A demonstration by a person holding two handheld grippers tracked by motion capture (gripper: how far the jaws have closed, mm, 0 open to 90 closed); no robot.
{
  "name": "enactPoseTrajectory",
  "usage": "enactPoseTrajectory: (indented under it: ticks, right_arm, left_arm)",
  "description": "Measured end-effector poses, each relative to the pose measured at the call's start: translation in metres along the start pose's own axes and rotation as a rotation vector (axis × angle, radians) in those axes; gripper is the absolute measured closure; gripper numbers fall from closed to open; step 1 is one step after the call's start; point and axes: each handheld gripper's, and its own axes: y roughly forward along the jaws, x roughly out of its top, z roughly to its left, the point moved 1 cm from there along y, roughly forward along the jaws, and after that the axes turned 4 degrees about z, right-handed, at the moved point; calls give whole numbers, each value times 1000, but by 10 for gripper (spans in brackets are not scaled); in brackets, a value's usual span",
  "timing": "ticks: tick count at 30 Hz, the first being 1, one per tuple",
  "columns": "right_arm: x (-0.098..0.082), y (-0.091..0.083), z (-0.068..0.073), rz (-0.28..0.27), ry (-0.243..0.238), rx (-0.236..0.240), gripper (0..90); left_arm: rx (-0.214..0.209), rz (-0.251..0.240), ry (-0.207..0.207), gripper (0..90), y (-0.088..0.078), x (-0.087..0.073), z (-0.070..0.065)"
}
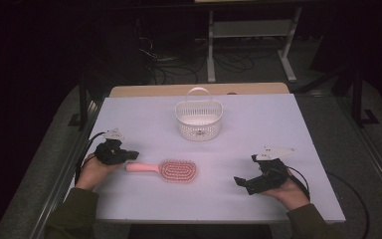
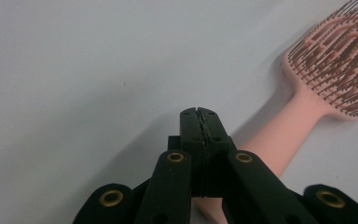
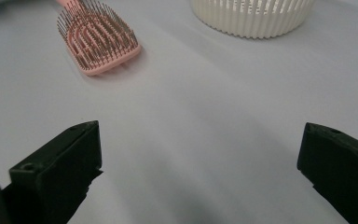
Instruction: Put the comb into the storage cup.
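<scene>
So there's a pink hairbrush (image 1: 166,170) lying flat on the white table (image 1: 278,124), bristles up, handle pointing toward the person's left hand (image 1: 92,172). Behind it, toward the far edge and well apart from it, sits a white slotted basket (image 1: 199,119) with its handle standing up, and it looks empty as far as I can tell from the high view. The left gripper (image 2: 199,122) is right at the end of the brush handle. In the left gripper view its 2 jaws are pressed together with nothing between them, and the handle runs just beside and under them, so it's not actually gripping the brush. The right gripper (image 1: 248,179) hangs out on the other side, near the front edge and well away from the brush, with its jaws spread wide over bare table. Nobody gave a task here, but my guess is the brush is meant to go in the basket. If that's right, basically 0 of it is done: the brush is on the table, not gripped, not lifted. Everything's left: open the left jaws, take the handle, carry it over, drop it in.
</scene>
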Motion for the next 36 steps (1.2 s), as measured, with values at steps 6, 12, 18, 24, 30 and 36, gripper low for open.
enactPoseTrajectory:
  ticks: [6, 12, 18, 24, 30, 36]
  right_arm:
    - [0, 0, 0, 1, -5, 0, 0]
    - [0, 0, 0, 3, -6, -1, 0]
    - [0, 0, 0, 3, -5, -2, 0]
    - [0, 0, 0, 5, -6, -2, 0]
    - [0, 0, 1, 6, -7, -3, 0]
    - [-1, -1, 1, 3, -9, -4, 0]
  left_arm:
    - [5, 24, 9, 900, 0, -5, -1]
    - [7, 26, 6, 900, 0, -6, -2]
    - [4, 31, 9, 900, 0, -8, -3]
    - [0, 39, 9, 900, -1, -10, -6]
    - [-3, 45, 20, 900, -3, -12, -11]
    - [-3, 47, 23, 900, -5, -13, -14]
